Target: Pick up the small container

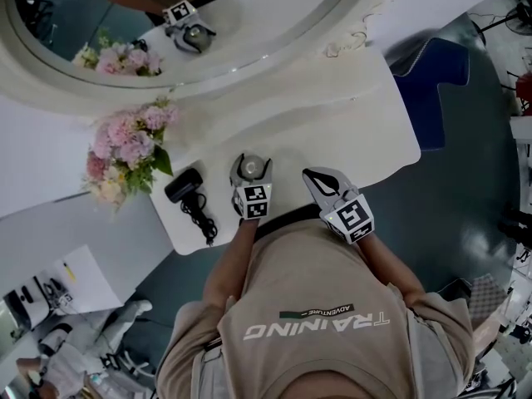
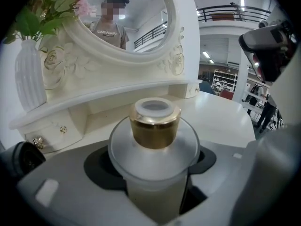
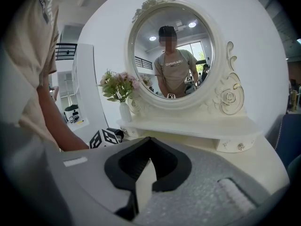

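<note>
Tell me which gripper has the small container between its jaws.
The left gripper: the gold-capped frosted container stands between its jaws. The right gripper has its jaws together on nothing.

Only legible print noted was on the person's shirt (image 1: 316,322), just behind the left gripper (image 1: 251,169) and right gripper (image 1: 322,181): large white "TRAINING" beside a smaller "ADVENTURE", upside-down in the head view, with "TRAINING" reversed in the mirror (image 3: 146,65) beyond the jaws.
</note>
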`<state>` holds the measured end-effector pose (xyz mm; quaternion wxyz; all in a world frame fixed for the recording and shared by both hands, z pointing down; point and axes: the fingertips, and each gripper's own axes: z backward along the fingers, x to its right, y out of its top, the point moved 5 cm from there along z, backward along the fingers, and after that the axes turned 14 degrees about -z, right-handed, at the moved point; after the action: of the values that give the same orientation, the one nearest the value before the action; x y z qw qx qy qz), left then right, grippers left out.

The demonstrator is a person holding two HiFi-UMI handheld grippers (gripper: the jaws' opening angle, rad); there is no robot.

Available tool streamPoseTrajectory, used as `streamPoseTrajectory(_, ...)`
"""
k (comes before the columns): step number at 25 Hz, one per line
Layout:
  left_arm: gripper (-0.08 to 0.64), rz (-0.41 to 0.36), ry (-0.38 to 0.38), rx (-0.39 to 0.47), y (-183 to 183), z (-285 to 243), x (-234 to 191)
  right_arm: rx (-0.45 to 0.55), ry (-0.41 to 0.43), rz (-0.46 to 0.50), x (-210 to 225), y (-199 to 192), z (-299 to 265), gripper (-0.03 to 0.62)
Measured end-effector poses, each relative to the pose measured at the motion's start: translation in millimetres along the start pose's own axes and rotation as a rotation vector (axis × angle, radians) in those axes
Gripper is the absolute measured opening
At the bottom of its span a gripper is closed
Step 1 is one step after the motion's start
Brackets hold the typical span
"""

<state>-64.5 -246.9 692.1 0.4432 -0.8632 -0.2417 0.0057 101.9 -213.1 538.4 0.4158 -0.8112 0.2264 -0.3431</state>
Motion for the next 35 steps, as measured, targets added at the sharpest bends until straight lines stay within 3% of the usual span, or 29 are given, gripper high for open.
streamPoseTrajectory(4,0.355,-0.023,-0.033,-0.007,0,1,-1,-0.005,0.004,-0.002,-4,-2,-2,0.003)
streamPoseTrajectory(14,0.354,0.010,-0.061,-0.007,2,34,-12,-0.002,0.008,-0.007,-15,1,-8,0.003)
streamPoseTrajectory(29,0.354,0.043,-0.045,0.102,49,121,-52,0.057,0.049,0.043,-53,18,-22,0.003)
streamPoseTrajectory(35,0.354,0.023,-0.047,0.156,74,153,-66,0.101,0.045,0.080,-59,38,-21,0.003)
